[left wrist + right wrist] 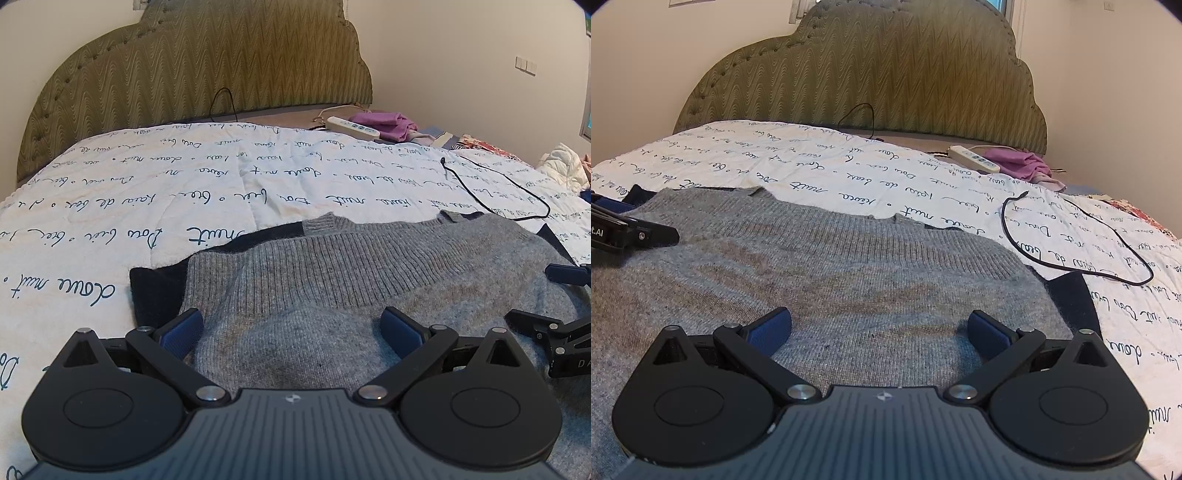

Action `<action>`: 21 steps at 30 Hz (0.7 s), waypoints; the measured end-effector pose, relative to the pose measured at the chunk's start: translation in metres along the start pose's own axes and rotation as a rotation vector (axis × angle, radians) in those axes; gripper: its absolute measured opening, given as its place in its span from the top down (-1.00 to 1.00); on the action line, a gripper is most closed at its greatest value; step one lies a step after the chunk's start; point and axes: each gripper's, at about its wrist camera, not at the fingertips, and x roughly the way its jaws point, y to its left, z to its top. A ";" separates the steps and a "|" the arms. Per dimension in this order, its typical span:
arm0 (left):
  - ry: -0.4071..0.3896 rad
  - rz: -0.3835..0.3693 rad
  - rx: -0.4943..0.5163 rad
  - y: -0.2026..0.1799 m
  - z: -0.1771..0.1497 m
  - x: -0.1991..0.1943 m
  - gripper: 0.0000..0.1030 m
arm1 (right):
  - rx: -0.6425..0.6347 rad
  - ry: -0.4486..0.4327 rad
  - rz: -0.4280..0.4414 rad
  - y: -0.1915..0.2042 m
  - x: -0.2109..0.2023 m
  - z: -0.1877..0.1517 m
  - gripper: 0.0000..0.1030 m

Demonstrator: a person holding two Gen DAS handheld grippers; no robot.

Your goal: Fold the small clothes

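A: Where does the grey knit sweater (369,280) lie from the two grippers?

B: Straight ahead of and under both, flat on the script-printed quilt (184,192). The left gripper (293,328) hangs over its left half, the right gripper (879,328) over its right half. Both have their blue pads spread wide apart and grip nothing.

A: Which is nearer the edge that matters?

B: I judge each is nearest its own side: a dark navy panel (155,288) shows past the left edge, another (1071,295) past the right.

A: And its long axis?

B: It runs side to side across the bed. A ribbed band (886,251) crosses the far part, and the far edge points toward the green headboard (886,74); whether that is hem or collar I cannot tell.

A: Anything close by?

B: A black cable (1071,258) loops on the quilt just beside the right edge.
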 end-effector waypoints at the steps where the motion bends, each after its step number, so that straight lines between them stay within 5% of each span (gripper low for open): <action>1: 0.001 0.001 0.002 0.000 0.000 0.000 -1.00 | 0.002 0.000 -0.001 0.000 0.000 0.000 -1.00; 5: 0.029 -0.025 -0.014 0.006 0.011 -0.010 -1.00 | 0.000 -0.001 -0.002 0.001 0.000 0.000 -1.00; 11: -0.085 -0.010 -0.180 0.075 0.034 -0.062 -1.00 | 0.043 -0.066 -0.072 0.004 -0.024 0.000 -0.99; 15: 0.010 -0.100 -0.340 0.122 0.022 -0.052 -1.00 | 0.035 -0.118 0.079 0.035 -0.069 0.004 -0.99; 21: 0.116 -0.238 -0.402 0.122 0.008 -0.024 -1.00 | -0.300 -0.140 0.281 0.138 -0.121 -0.008 -0.98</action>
